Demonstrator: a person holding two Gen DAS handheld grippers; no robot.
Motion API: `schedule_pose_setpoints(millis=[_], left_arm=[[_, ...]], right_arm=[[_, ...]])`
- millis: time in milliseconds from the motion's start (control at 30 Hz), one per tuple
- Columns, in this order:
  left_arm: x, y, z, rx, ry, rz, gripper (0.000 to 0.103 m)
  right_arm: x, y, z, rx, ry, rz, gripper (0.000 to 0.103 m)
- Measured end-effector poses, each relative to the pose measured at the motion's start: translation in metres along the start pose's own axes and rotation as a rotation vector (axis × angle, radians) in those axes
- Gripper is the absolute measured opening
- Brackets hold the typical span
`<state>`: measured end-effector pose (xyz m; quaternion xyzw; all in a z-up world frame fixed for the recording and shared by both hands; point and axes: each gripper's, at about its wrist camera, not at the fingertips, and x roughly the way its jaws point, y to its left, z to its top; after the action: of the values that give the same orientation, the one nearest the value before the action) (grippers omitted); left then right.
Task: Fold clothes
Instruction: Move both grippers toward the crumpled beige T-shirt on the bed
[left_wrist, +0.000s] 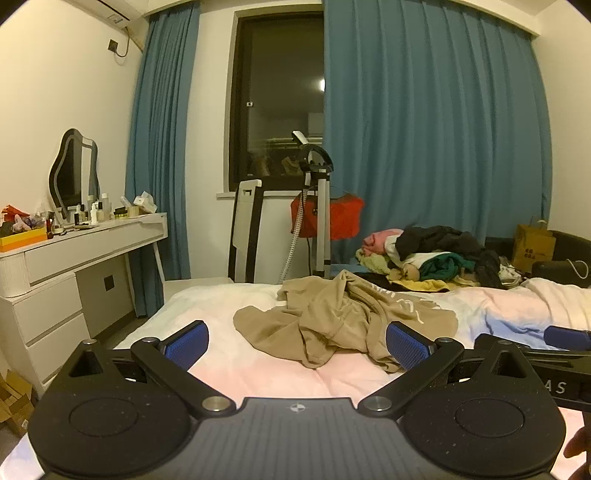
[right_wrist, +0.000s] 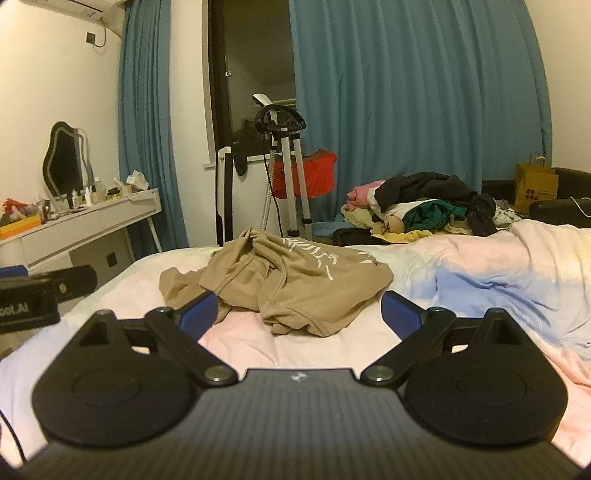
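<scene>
A crumpled tan shirt (left_wrist: 343, 321) with white lettering lies in a heap on the pale pink bedcover (left_wrist: 258, 373). My left gripper (left_wrist: 297, 345) hovers just short of the shirt's near edge, jaws wide open, nothing between the blue pads (left_wrist: 186, 345). In the right wrist view the same tan shirt (right_wrist: 284, 280) lies ahead. My right gripper (right_wrist: 299, 314) is open too, its pads either side of the shirt's near hem without touching it. The left gripper's body (right_wrist: 29, 301) shows at that view's left edge, and the right gripper's finger (left_wrist: 565, 338) at the other view's right edge.
A pile of mixed clothes (left_wrist: 428, 254) sits at the bed's far side. A white dressing table (left_wrist: 81, 251) with a mirror and bottles stands at the left. A garment steamer stand (left_wrist: 317, 206) and blue curtains (left_wrist: 424, 122) are behind the bed. A paper bag (left_wrist: 533, 245) stands far right.
</scene>
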<state>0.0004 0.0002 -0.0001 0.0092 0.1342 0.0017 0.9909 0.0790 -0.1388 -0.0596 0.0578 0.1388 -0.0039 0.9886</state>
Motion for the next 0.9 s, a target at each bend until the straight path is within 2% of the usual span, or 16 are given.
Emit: schedule_pose_setpoints(millis=[267,400,900], left_arm=[[0.016,0.001,0.003,0.019,0.022,-0.006,0.103],[-0.001,-0.006,0.001,0.038,-0.015,-0.004,0.103],[-0.002,-0.009,-0.003,0.053,-0.005,-0.002,0.103]], right_arm=[[0.008,-0.004,0.0,-0.021,0.004,-0.014,0.097],[0.001,-0.001,-0.001,-0.02,-0.013,-0.014,0.097],[-0.001,0.0,-0.004,-0.019,-0.003,-0.02,0.097]])
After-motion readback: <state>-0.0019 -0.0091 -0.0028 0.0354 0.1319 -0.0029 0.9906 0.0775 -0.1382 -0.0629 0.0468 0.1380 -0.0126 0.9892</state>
